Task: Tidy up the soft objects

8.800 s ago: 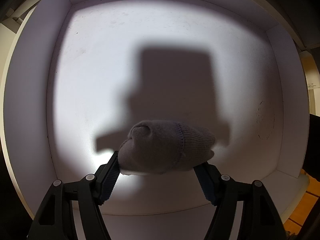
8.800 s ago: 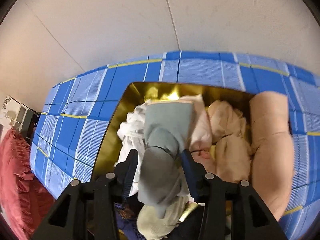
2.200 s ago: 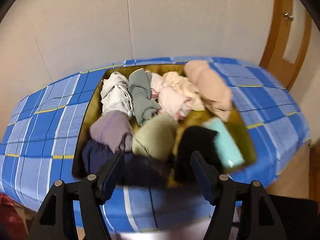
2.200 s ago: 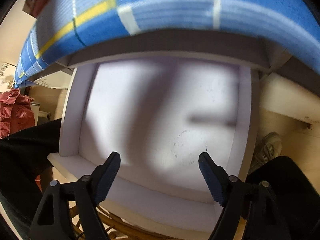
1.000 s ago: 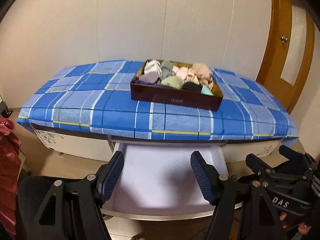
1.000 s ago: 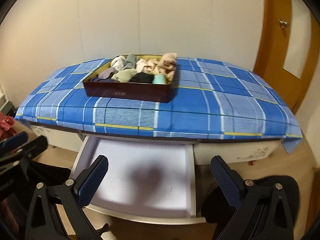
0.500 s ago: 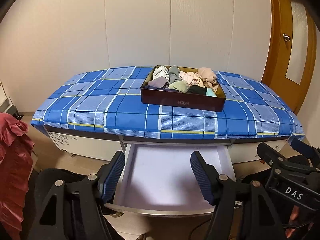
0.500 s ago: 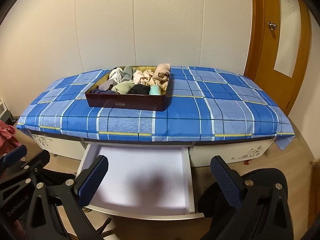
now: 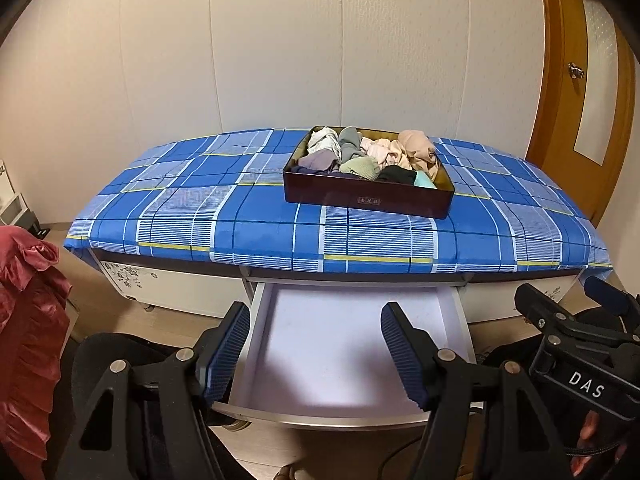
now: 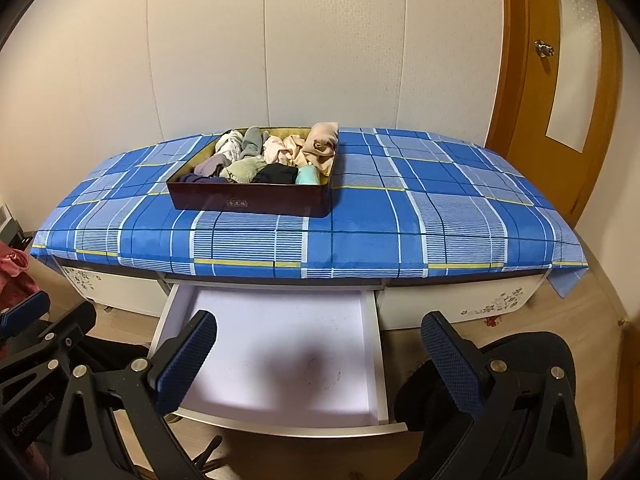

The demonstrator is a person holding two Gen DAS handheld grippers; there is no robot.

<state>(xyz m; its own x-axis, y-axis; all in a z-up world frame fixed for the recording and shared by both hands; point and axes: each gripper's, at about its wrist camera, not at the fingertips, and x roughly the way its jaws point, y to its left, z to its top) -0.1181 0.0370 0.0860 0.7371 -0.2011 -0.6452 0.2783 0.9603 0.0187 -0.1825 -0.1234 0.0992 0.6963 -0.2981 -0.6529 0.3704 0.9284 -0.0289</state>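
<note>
Rolled socks [image 9: 362, 156] heaped in box [image 9: 368, 200]

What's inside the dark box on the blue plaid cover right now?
The dark box holds bundled soft items: white, grey, pink, peach, lilac, olive, black, navy and a mint one at the front right. The box's bottom and anything beneath the pile are covered.

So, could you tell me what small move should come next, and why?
Probably bring one gripper up to the dark box of rolled soft items on the plaid-covered top. Both the left gripper and the right gripper are open and hold nothing, and the pulled-out drawer below shows no items inside.
</note>
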